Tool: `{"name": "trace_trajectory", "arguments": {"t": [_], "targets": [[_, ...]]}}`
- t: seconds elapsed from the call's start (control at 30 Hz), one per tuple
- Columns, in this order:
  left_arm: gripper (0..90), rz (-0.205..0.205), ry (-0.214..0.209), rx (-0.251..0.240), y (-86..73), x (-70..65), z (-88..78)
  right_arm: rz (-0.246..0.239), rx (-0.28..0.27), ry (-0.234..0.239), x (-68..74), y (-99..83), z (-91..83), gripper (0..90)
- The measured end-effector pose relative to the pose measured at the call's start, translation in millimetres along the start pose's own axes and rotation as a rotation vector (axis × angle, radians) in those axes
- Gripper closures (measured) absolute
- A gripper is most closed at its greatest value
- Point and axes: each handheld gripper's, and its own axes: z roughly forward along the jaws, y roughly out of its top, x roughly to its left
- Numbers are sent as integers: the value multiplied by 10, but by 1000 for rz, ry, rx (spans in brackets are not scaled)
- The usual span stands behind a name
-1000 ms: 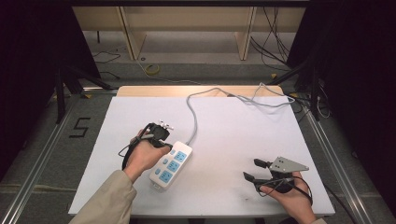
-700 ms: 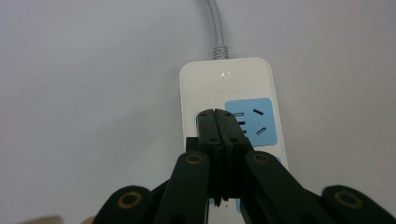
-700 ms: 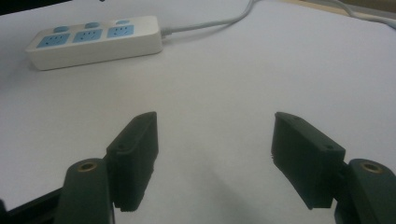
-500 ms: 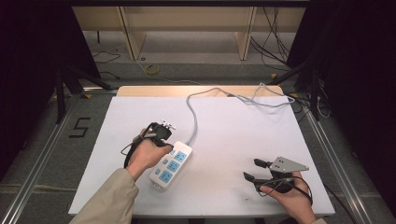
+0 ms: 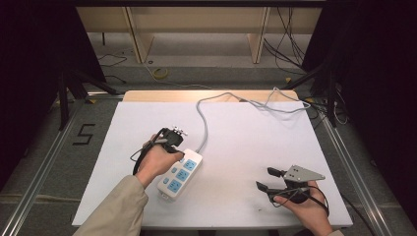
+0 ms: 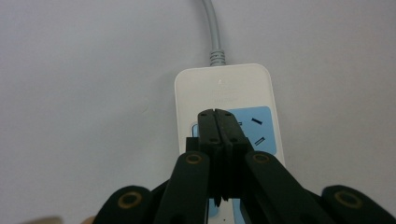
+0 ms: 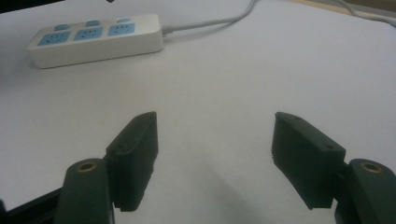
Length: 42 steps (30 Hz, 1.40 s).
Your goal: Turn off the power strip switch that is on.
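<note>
1. Two grippers in play. Compared with the high view a second ago, almost nothing has shifted: the left gripper [image 5: 173,135] sits over the far end of the power strip [image 5: 178,173] as it did then, and the right gripper [image 5: 271,179] rests in the same spot near the counter's [image 5: 236,147] right front corner.
2. Left gripper state: jaws clenched flat together with nothing between them; in the left gripper view the closed tips [image 6: 218,122] lie over the blue socket face next to a switch button, on or just above it.
3. Right gripper state: released, jaws wide apart over bare counter, well apart from the power strip [image 7: 95,38].
4. Power strip position: lying flat, slanted, left of centre on the counter, its grey cord [image 5: 204,118] running toward the far edge.
5. Judgement: with no change in pose, the left hand appears to be dwelling on a switch press, closed tips used as a poking tool. Whether the button has toggled cannot be told.
</note>
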Motion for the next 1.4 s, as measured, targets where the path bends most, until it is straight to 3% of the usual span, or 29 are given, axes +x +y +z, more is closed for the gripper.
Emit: {"name": "trace_trajectory", "arguments": {"t": [1.4], "targets": [[896,4,12,52,85,11,190,-3,2,4,-4,-6,2,326]]}}
